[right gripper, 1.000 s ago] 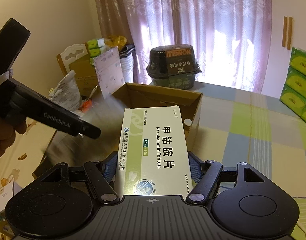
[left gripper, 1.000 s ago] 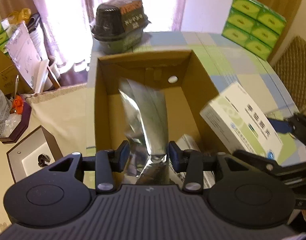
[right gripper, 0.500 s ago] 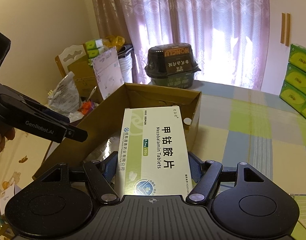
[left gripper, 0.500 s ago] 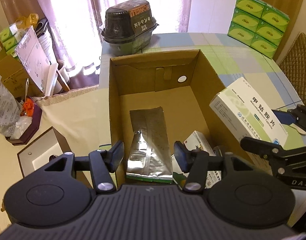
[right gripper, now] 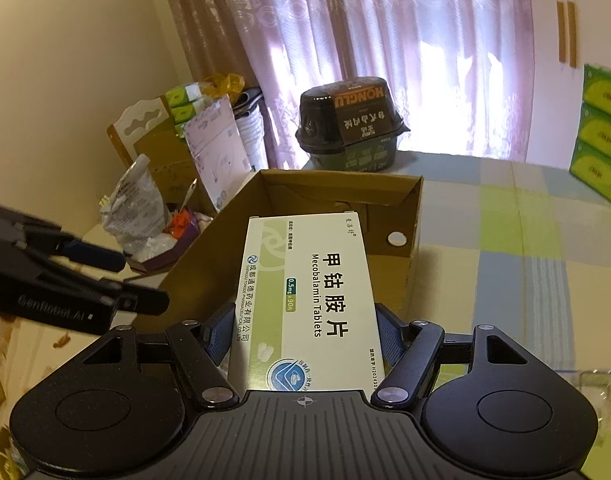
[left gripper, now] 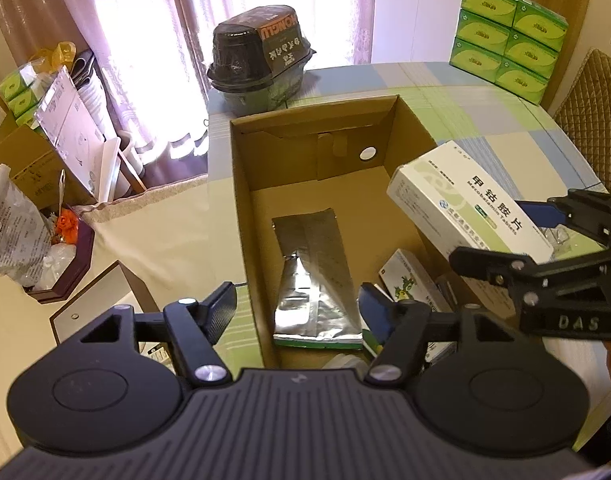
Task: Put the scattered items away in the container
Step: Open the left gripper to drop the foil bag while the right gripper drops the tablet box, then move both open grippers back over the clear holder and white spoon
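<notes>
An open cardboard box [left gripper: 241, 216] [right gripper: 401, 268] stands on the checked tablecloth. A silver foil pouch [left gripper: 315, 276] lies flat on its floor, beside a small green-and-white carton [left gripper: 409, 280] at the near right. My left gripper [left gripper: 299, 306] hangs open above the box's near left wall, with nothing between its fingers. My right gripper [right gripper: 303, 330] is shut on a white and green Mecobalamin tablet box [right gripper: 309, 300] [left gripper: 465, 204], held over the box's right wall. In the left wrist view the right gripper [left gripper: 561, 240] enters from the right.
A black lidded food bowl [left gripper: 261, 60] stands behind the box at the table's far edge. Stacked green tissue packs [left gripper: 509, 32] sit at the far right. Left of the table are cartons, a plastic bag [left gripper: 13, 232] and a dark tray [left gripper: 71, 264].
My left gripper opened and let the foil pouch drop flat into the box, then pulled back and left. The right gripper moved the tablet box further over the cardboard box.
</notes>
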Tool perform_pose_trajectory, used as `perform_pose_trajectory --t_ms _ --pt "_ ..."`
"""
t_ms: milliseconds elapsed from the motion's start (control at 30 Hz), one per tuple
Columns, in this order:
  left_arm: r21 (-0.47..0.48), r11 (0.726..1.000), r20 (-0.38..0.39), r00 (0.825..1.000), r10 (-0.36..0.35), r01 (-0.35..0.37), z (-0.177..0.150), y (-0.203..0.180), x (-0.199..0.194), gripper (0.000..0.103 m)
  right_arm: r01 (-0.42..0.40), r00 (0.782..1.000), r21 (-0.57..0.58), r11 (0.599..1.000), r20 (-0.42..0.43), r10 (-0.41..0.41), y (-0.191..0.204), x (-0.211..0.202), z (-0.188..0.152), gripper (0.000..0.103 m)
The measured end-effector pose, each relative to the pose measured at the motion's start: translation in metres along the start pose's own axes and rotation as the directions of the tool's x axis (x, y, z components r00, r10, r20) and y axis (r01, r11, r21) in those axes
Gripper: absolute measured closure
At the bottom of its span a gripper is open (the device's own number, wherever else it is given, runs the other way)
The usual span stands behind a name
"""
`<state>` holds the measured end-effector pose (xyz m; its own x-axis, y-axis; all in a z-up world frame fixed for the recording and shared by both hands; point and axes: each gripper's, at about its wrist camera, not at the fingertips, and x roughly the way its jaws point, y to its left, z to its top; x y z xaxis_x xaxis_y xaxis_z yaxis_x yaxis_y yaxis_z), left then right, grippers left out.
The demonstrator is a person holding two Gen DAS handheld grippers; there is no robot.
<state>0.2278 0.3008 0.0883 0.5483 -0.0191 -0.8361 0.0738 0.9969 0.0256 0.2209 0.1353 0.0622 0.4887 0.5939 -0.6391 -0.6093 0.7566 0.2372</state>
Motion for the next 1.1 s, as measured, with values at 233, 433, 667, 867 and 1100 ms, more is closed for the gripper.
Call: perform_pose_trajectory --t_ms 233,433,667,867,1100 --pt "-0.020 1.000 -0.006 1.000 0.015 -0.015 -0.008 0.012 -0.001 0.040 -0.076 0.997 0.072 0.995 0.029 0.074 -0.005 0.007 0.002 0.009" --pt "-0.032 0.999 -0.012 1.000 0.015 -0.015 -0.014 0.017 0.000 0.040 -0.045 0.999 0.059 0.997 0.028 0.043 -0.013 -0.001 -0.003 0.009" --pt "-0.035 0.999 -0.010 1.000 0.000 0.000 -0.021 0.008 -0.004 0.037 -0.015 1.000 0.088 0.996 0.025 0.012 -0.032 -0.019 -0.013 0.009" --pt "-0.034 0.999 0.000 1.000 -0.019 0.019 -0.026 -0.010 -0.012 0.036 0.021 0.999 0.117 0.993 0.031 -0.025 -0.055 -0.048 -0.027 0.009" --pt "-0.031 0.999 0.039 0.999 -0.034 0.035 -0.027 -0.042 -0.027 0.026 0.072 0.997 0.127 0.989 0.009 -0.074 -0.092 -0.088 -0.053 0.009"
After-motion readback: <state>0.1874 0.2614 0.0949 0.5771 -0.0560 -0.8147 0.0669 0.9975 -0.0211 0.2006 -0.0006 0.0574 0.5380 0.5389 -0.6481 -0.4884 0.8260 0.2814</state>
